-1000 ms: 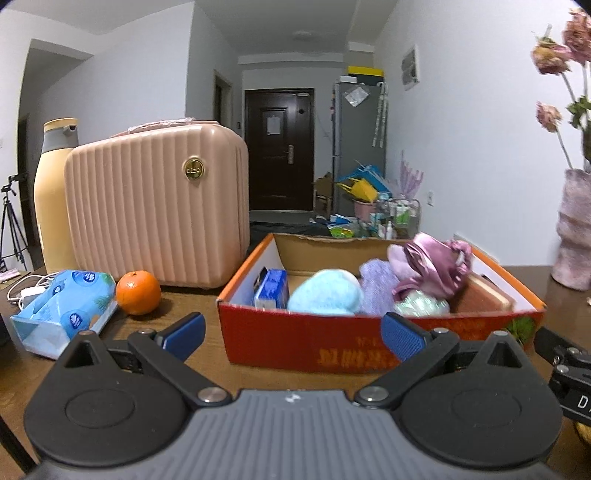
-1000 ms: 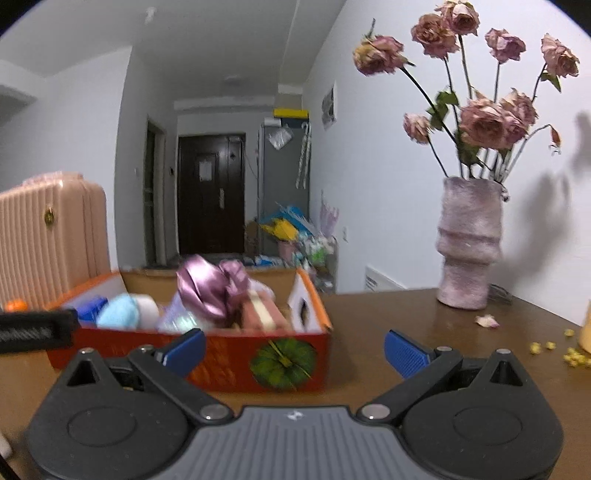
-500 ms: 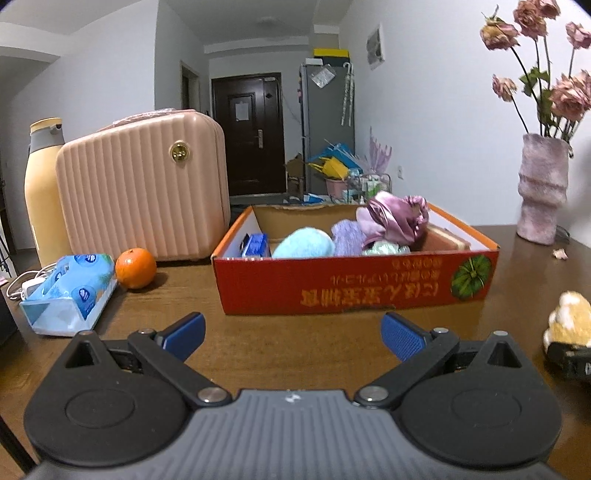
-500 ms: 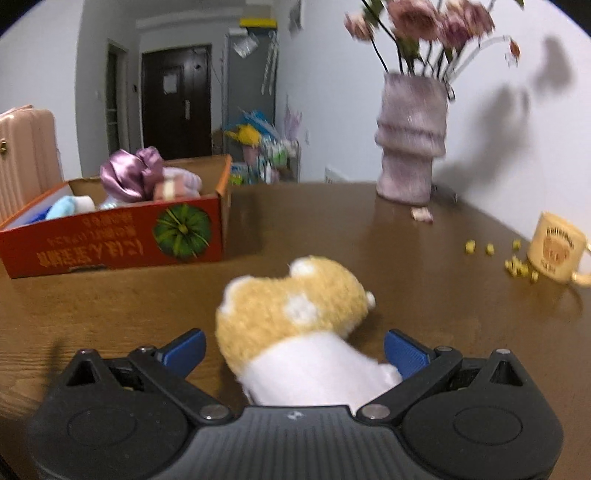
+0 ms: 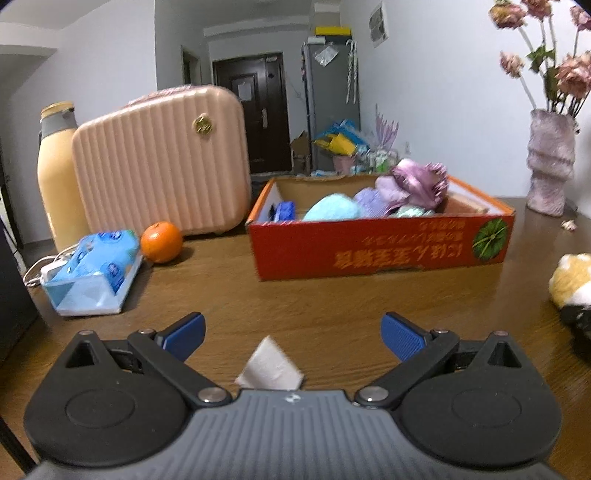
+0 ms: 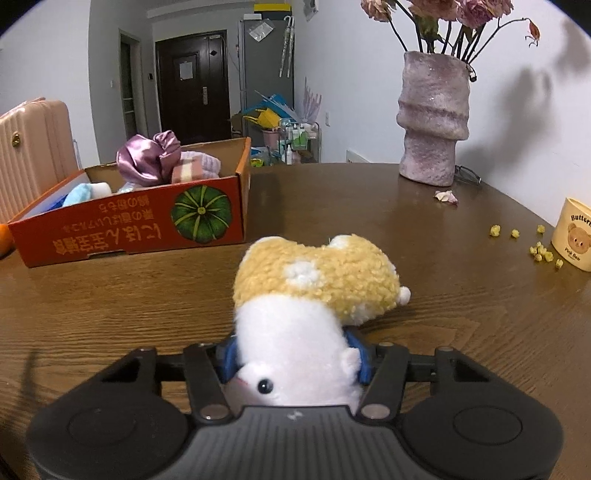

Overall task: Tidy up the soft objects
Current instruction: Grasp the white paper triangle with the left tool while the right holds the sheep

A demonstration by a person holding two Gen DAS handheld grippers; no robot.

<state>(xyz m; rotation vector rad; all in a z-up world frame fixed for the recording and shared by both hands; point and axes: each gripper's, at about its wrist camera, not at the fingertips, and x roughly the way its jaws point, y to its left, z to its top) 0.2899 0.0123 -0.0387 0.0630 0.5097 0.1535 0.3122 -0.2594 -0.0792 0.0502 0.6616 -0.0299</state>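
While right gripper [image 6: 293,356] clamps plush hamster [image 6: 314,291], mug [image 6: 574,234] reads "Pink Bear".

Right gripper [image 6: 293,360] went from spread wide to clamped on the plush hamster's [image 6: 314,295] white belly. Left gripper [image 5: 293,334] backed away from the red box [image 5: 380,240]; a white scrap [image 5: 271,367] came up between its open fingers.

plush hamster [image 6: 314,295] underside hidden in right claw [image 6: 293,360], white scrap [image 5: 271,367] partly hidden, bouquet [image 6: 443,14] cropped
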